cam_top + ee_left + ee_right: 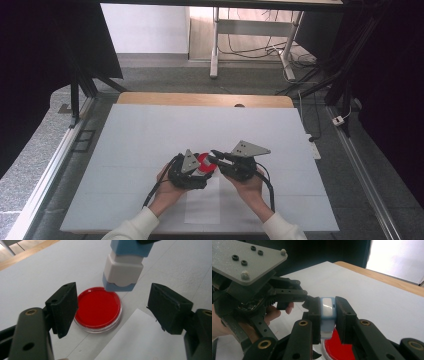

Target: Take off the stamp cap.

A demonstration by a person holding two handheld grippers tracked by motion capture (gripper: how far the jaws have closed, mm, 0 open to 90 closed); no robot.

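The fingers (343, 315) of the right gripper (329, 315) are clamped on a small blue and white device (327, 312), held upright over a red petri dish (98, 308). The top of this device is cut off in the left gripper view, so I cannot tell what kind of tool it is; its lower end stands just at the far rim of the dish, and whether it touches is not clear. The fingers (65, 305) of the left gripper (120, 308) are apart, with nothing pressed between them; the dish lies near the left finger. In the high view the dish (204, 161) is mostly hidden between the two grippers on the white table (150, 135). A white paper sheet (140, 340) lies just beside the dish.
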